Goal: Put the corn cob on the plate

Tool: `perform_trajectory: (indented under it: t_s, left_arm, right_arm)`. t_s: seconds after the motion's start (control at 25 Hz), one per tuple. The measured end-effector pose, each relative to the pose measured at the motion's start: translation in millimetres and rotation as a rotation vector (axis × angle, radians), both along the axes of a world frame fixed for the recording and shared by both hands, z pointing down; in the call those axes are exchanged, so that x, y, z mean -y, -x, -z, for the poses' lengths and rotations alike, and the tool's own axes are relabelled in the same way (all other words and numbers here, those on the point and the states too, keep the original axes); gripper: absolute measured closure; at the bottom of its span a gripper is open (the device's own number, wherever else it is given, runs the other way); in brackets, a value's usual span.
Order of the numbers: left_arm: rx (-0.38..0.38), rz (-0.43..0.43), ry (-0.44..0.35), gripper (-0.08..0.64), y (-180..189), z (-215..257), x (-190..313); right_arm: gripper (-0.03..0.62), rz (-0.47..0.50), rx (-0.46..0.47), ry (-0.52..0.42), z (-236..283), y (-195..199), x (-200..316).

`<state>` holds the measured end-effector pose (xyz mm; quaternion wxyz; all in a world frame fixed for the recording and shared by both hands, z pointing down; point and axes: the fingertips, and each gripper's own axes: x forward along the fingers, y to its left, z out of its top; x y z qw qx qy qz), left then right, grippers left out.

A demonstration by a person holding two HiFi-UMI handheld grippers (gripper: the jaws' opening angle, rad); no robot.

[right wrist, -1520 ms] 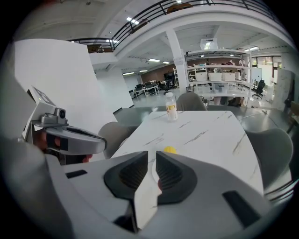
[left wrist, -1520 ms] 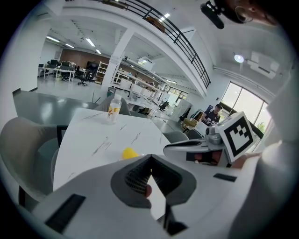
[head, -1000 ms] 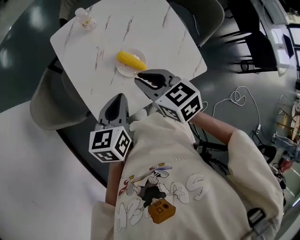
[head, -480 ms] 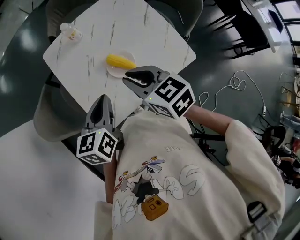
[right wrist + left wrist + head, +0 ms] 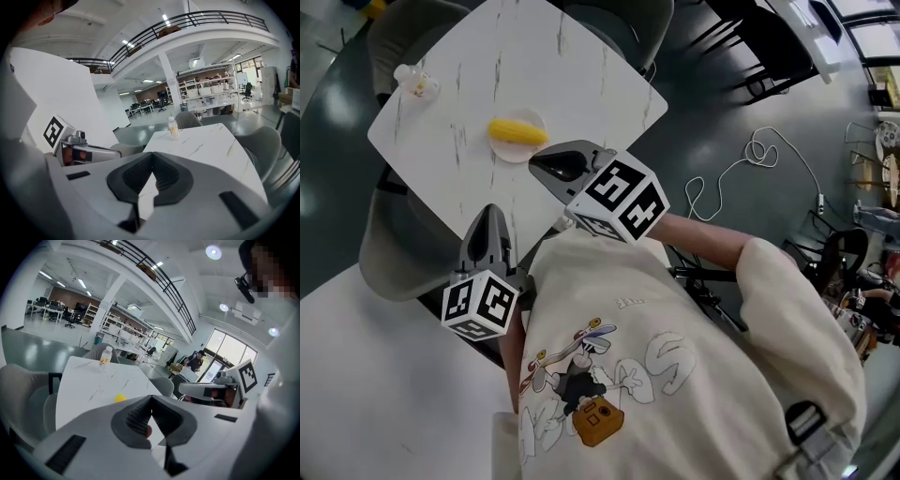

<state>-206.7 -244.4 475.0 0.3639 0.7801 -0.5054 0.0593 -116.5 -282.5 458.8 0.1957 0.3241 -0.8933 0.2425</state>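
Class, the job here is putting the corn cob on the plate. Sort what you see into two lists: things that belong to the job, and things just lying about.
Belongs to the job:
- corn cob, lying on the plate
- plate
- right gripper, shut, empty
- left gripper, shut, empty

Just lying about:
- small bottle
- white cable
- grey chair
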Motion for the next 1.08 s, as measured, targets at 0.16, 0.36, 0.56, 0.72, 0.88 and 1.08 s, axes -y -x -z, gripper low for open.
perform_trajectory:
  t_s: [0.16, 0.36, 0.56, 0.72, 0.88, 1.08]
  left_arm:
    - [-0.067, 0.026, 0.039, 0.554, -5.1, -10.1, -10.1]
    - [-0.147, -0.057, 0.083, 0.554, -26.1, -21.0, -34.0]
    - [-0.294, -0.233, 0.109, 0.552, -53.5, -13.7, -46.4]
    - [-0.386, -0.225, 0.070, 0.552, -45.4, 7.2, -48.3]
    - [-0.282, -0.392, 0.100, 0.552, -63.8, 9.5, -68.5]
    - [-0.158, -0.401, 0.065, 0.554, -42.1, 13.0, -64.7]
  right_arm:
    - [0.588, 0.034, -0.021, -0.002, -4.9, -1.8, -15.7]
    - [0.588, 0.023, -0.018, 0.006, -13.2, -5.6, -38.2]
    - [0.588, 0.033, -0.017, 0.032, -18.5, -1.6, -44.5]
    - [0.588, 0.040, -0.009, 0.052, -12.8, 1.5, -46.0]
    - [0.588, 0.047, 0.003, 0.074, -8.9, 1.7, -45.7]
    - [0.588, 0.106, 0.012, 0.043, -6.2, 31.1, -32.5]
